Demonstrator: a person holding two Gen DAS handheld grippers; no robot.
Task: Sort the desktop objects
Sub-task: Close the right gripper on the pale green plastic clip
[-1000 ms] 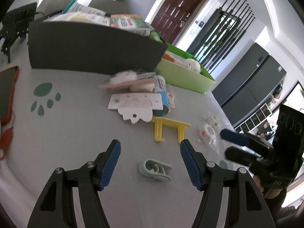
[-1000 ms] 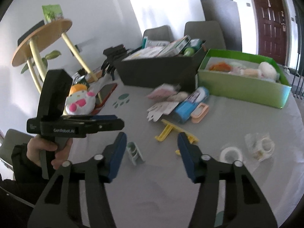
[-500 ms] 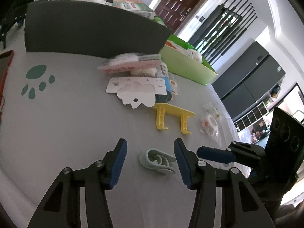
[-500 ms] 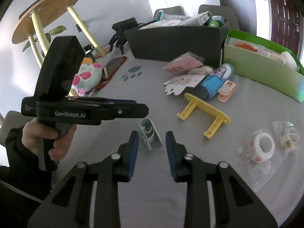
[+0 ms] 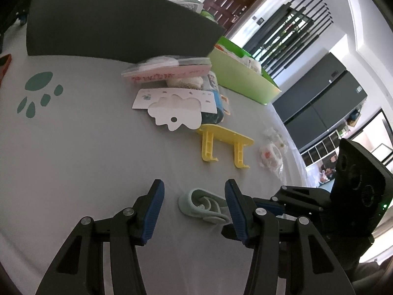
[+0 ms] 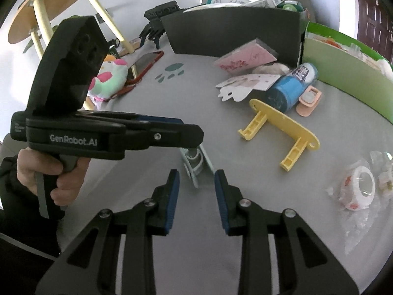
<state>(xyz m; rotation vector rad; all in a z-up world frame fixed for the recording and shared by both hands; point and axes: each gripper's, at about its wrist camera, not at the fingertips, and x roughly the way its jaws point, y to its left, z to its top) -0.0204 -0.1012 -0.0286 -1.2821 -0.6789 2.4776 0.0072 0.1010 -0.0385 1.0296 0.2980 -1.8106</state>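
A pale green clip (image 5: pixel 203 205) lies on the grey table, between the open fingers of my left gripper (image 5: pixel 194 194). It also shows in the right wrist view (image 6: pixel 195 163), just ahead of my right gripper (image 6: pixel 196 179), whose jaws are partly open and empty. The left gripper's body (image 6: pixel 110 137) partly covers the clip there. A yellow bracket (image 5: pixel 223 145) (image 6: pixel 280 127), a blue tube (image 6: pixel 292 86), white card cut-outs (image 5: pixel 174 105) and a pink packet (image 6: pixel 245 59) lie beyond.
A dark grey box (image 5: pixel 110 32) and a green box (image 5: pixel 243 81) full of items stand at the back. Bagged tape rolls (image 6: pixel 358 186) lie to the right. A red-cased phone (image 6: pixel 145 66) and a plush toy (image 6: pixel 108 78) sit at the left.
Both grippers have moved in on the pale green clip from opposite sides. The left gripper's jaws have narrowed around it. The right gripper's jaws narrowed, then widened a little.
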